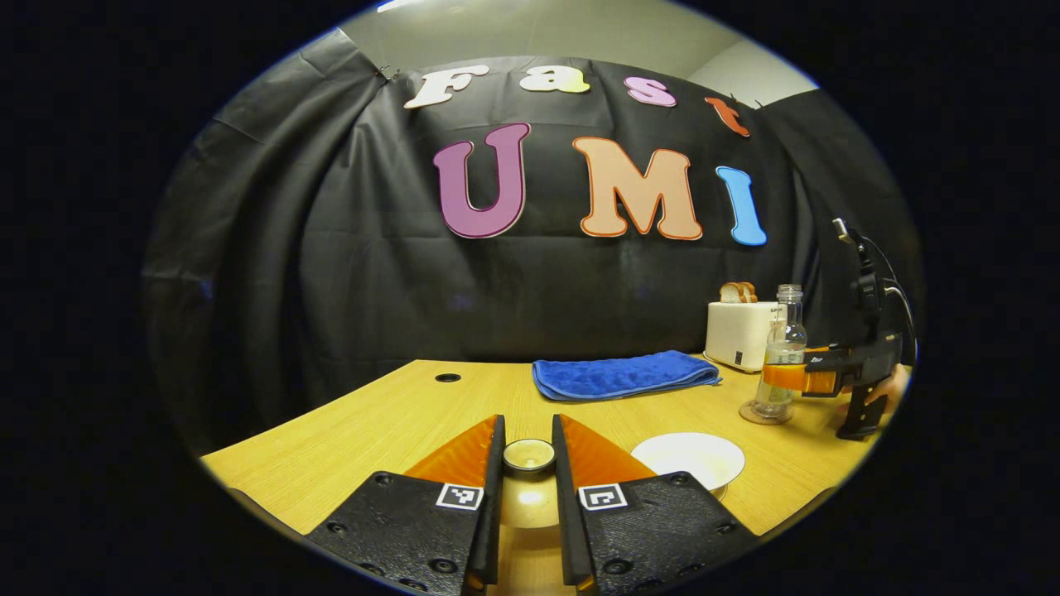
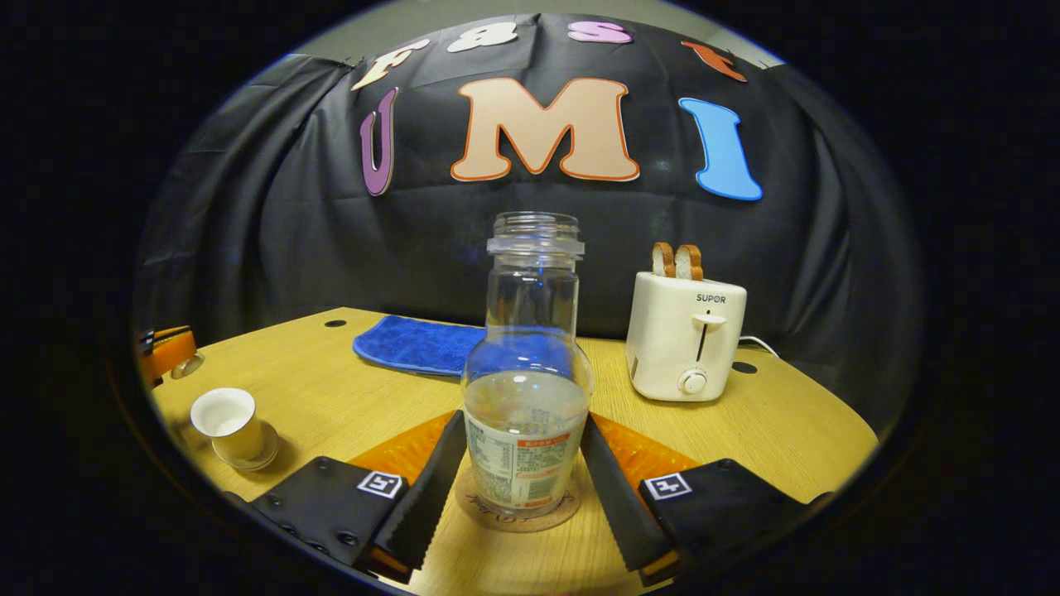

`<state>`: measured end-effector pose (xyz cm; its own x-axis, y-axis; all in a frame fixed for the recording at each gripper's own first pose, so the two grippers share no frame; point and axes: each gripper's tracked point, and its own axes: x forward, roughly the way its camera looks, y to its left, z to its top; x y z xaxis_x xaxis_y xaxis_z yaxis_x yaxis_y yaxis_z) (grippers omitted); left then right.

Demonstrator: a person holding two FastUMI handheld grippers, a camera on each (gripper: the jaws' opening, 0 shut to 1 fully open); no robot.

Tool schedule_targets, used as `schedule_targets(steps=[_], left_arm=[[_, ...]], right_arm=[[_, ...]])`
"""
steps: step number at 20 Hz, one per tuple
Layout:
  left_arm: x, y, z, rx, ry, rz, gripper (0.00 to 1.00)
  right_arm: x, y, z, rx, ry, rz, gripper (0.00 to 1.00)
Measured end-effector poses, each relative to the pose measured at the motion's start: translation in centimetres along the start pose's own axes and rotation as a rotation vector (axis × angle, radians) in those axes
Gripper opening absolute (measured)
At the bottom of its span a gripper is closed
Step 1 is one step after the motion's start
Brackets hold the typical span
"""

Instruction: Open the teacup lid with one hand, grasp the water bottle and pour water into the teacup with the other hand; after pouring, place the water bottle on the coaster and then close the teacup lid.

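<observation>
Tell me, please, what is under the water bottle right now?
The water bottle stands on a round coaster on the wooden table. The coaster's rim shows around the bottle's base; its middle is covered by the bottle.

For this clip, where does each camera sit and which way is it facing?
Left gripper view: rides the left gripper, facing the booth wall over the table; its jaws clasp the teacup lid.
Right gripper view: rides the right gripper, facing the wall; its jaws flank the water bottle on the coaster.
Shared: bottle, blue towel, toaster.
</observation>
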<state>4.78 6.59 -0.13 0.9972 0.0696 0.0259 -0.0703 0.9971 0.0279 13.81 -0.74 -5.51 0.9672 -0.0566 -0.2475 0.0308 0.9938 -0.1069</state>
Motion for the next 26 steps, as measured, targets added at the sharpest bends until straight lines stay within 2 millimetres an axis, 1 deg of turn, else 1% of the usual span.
schedule_targets(steps=[2, 3, 5, 6, 8, 9, 11, 12, 14, 16, 17, 19, 20, 21, 22, 24, 26], left_arm=[[0.5, -0.8, 0.0, -0.001, -0.001, -0.024, 0.27], [0.8, -1.3, 0.1, -0.002, -0.001, -0.042, 0.27], [1.6, -2.5, 0.0, -0.001, 0.001, -0.084, 0.27], [1.9, -3.1, 0.0, -0.002, 0.0, -0.107, 0.27], [2.5, -4.3, -0.1, -0.001, 0.001, -0.148, 0.28], [2.8, -4.8, -0.1, -0.002, 0.0, -0.166, 0.27], [3.1, -6.0, 0.0, -0.002, 0.002, -0.208, 0.27], [3.2, -6.7, 0.0, -0.005, -0.002, -0.233, 0.27], [3.2, -8.2, -0.1, 0.0, 0.001, -0.292, 0.28], [3.0, -9.0, 0.1, 0.001, -0.004, -0.338, 0.27], [2.9, -9.3, 0.1, -0.001, -0.005, -0.355, 0.28], [2.5, -10.1, 0.1, -0.002, -0.006, -0.396, 0.28], [2.3, -10.6, 0.1, 0.001, -0.004, -0.418, 0.27], [2.0, -11.1, 0.1, 0.007, -0.001, -0.441, 0.27], [1.9, -11.4, -0.2, 0.014, 0.01, -0.461, 0.27], [1.7, -12.0, -0.8, 0.033, 0.048, -0.481, 0.27], [1.7, -12.1, -1.5, 0.051, 0.091, -0.484, 0.27]], right_arm=[[-1.1, -0.4, 0.1, 0.006, -0.015, -0.01, 0.89], [-1.7, -0.8, 0.0, 0.007, -0.02, -0.024, 0.84], [-3.3, -0.9, 0.3, 0.003, -0.049, -0.025, 0.85], [-4.0, -1.2, 0.5, 0.002, -0.067, -0.033, 0.89], [-5.4, -1.3, 0.9, 0.008, -0.105, -0.033, 0.89], [-6.2, -1.3, 1.1, 0.017, -0.126, -0.031, 0.84], [-7.3, -1.5, 1.6, 0.041, -0.166, -0.029, 0.84], [-7.7, -1.5, 1.6, 0.055, -0.181, -0.027, 0.89], [-8.2, -1.5, 1.6, 0.073, -0.189, -0.021, 0.87], [-8.7, -1.3, 1.6, 0.073, -0.19, -0.012, 0.85], [-8.8, -1.2, 1.6, 0.073, -0.189, -0.008, 0.89], [-9.1, -1.2, 1.6, 0.074, -0.189, -0.006, 0.89], [-9.2, -1.3, 1.6, 0.074, -0.19, -0.008, 0.93], [-9.5, -1.2, 1.5, 0.074, -0.19, -0.006, 0.93], [-9.6, -1.2, 1.5, 0.074, -0.19, -0.003, 0.89], [-9.9, -1.2, 1.5, 0.074, -0.19, 0.0, 0.89], [-10.1, -1.1, 1.5, 0.074, -0.191, 0.005, 0.89]])
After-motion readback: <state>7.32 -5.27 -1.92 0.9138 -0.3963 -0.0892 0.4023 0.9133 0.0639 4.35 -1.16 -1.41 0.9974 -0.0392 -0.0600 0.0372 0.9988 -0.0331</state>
